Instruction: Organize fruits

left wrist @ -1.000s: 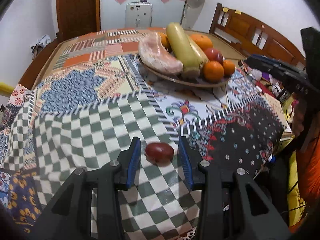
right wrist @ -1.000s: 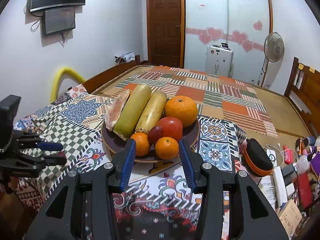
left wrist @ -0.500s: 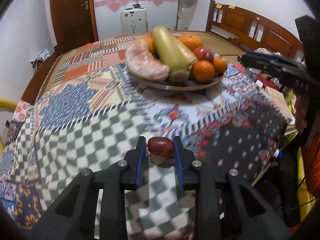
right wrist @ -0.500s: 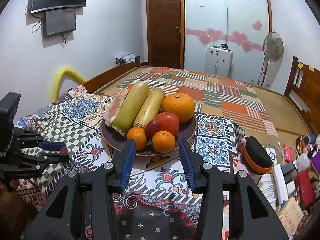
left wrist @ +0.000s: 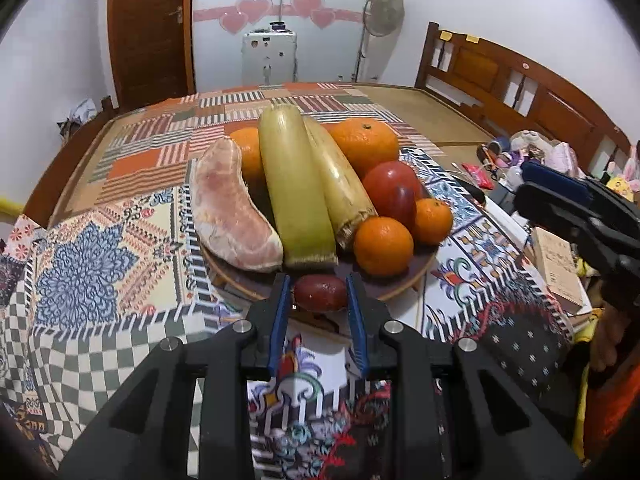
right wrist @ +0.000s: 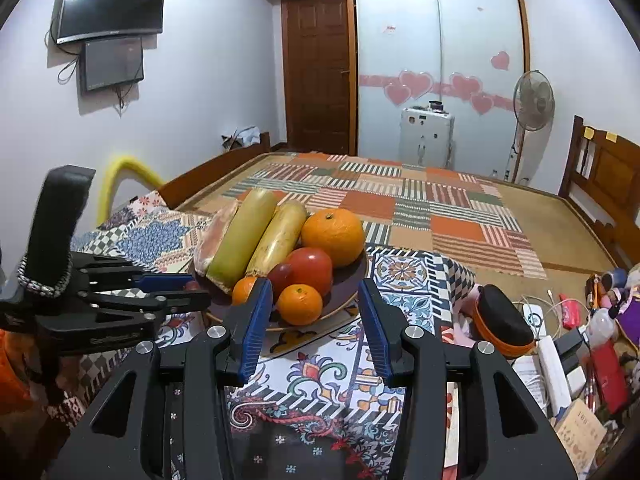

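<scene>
Left wrist view shows the left claw (left wrist: pixel 320 300) clamped on a small dark red fruit (left wrist: pixel 320 298). Blue pads (left wrist: pixel 280 312) press on both of its sides. The fruit sits low in the middle of the frame, right at the near rim of the plate (left wrist: pixel 420 276).

On the plate lie a pink peeled wedge (left wrist: pixel 232 216) at the left, two long yellow-green stalks (left wrist: pixel 296 192) in the middle, and a big orange (left wrist: pixel 366 146) behind them. A red apple (left wrist: pixel 394 192) and two small oranges (left wrist: pixel 383 246) lie at the right. The plate stands on a cloth (left wrist: pixel 100 240) with many patterns, on what looks like a bed rather than a desk. The right claw (left wrist: pixel 560 196) pokes in at the right edge of the frame.

Right wrist view shows the right claw with its fingers (right wrist: pixel 252 320) apart and nothing between them. The plate (right wrist: pixel 352 292) lies past the tips, in the middle of the frame. The left claw (right wrist: pixel 188 292) comes in from the left, its tips just by the plate's left rim. A black case (right wrist: pixel 500 320) lies to the right of the plate. A fan (right wrist: pixel 534 102) stands at the far right wall.
</scene>
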The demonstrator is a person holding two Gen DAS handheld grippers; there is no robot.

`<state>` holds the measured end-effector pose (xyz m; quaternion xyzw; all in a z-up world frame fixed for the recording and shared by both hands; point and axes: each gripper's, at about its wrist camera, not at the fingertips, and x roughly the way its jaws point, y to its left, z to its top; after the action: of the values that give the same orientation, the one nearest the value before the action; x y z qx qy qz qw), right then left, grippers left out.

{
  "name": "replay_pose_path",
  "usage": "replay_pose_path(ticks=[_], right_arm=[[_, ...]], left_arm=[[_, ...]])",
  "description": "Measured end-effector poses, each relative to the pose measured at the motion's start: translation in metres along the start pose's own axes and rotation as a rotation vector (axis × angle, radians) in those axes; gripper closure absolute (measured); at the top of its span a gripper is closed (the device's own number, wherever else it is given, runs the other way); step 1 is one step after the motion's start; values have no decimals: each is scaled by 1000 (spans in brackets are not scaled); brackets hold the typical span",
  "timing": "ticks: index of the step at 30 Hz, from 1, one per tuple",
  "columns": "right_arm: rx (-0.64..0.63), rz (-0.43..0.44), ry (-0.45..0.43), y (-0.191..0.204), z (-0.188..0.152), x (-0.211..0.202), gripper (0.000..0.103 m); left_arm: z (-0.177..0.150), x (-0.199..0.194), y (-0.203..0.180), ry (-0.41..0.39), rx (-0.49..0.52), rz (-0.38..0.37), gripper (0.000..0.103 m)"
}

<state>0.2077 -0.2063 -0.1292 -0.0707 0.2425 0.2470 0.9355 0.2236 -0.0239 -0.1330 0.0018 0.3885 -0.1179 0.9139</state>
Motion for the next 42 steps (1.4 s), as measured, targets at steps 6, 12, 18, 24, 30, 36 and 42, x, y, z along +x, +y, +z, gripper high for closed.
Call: replay_pose_path(ticks=[6, 12, 18, 24, 30, 36, 42], right_arm=[[34, 16, -19, -2, 0, -4, 62], [34, 12, -48, 5, 5, -18, 62], [31, 8, -128, 22, 17, -59, 62], [25, -2, -233, 46, 26, -113, 61], [28, -39, -343, 69, 28, -161, 47], [25, -69, -407, 85, 24, -186, 31], [18, -106, -449, 91, 25, -196, 18]], left_arm=[[1, 7, -1, 3, -16, 10, 69], [0, -14, -3, -40, -17, 18, 60], [0, -77, -10, -184, -19, 26, 60], [-2, -162, -22, -373, -30, 41, 60], [-17, -233, -35, -518, -21, 69, 57], [-34, -278, -44, -606, -15, 80, 42], [-46, -296, -52, -648, -12, 98, 31]])
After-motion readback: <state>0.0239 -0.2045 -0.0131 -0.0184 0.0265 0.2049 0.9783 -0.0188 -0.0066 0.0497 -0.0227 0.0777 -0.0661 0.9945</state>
